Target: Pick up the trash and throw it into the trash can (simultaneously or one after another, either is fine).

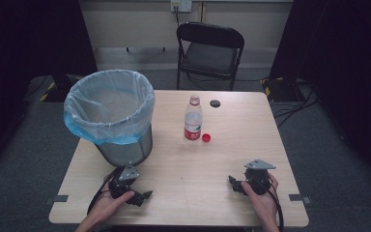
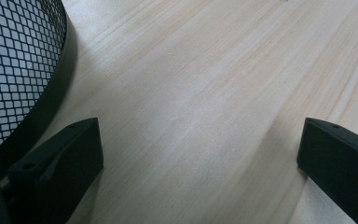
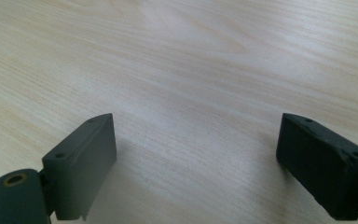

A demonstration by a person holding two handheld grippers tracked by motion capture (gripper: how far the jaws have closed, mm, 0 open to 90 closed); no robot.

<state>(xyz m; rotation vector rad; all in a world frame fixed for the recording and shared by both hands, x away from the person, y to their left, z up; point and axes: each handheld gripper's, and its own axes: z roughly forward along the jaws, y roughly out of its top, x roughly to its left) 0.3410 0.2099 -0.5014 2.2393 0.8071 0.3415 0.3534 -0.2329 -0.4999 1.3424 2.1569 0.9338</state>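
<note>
Item: clear plastic bottle (image 1: 192, 119) with a red label, uncapped, standing upright near the middle of the surface (image 1: 232, 159). Long axis vertical. Its red cap (image 1: 206, 137) lies on the wood just beside the base, on the right-hand side as the high view shows it.

Item: wire-mesh waste bin (image 1: 111, 116) with a pale blue liner, standing on the near-left part of the surface, to the left of the bottle and apart from it. Its mesh wall (image 2: 14, 70) shows close by in the left gripper view.

Item: left gripper (image 1: 143, 196), held low at the near edge, just in front of the bin. Jaws stand wide apart with bare wood between them; nothing held.

Item: right gripper (image 1: 234, 183), held low at the near right. Jaws spread wide over bare wood (image 3: 191, 93); nothing held.

Relation of note: bottle and cap lie forward of both grippers, toward the far side of the surface, well apart from each. The bottle sits roughly between the two hands; the cap lies on the right gripper's side of it, while the bin stands on the left gripper's side. Judgement: the right gripper has the clearer line to the cap, the left to the bottle and the bin.
</note>
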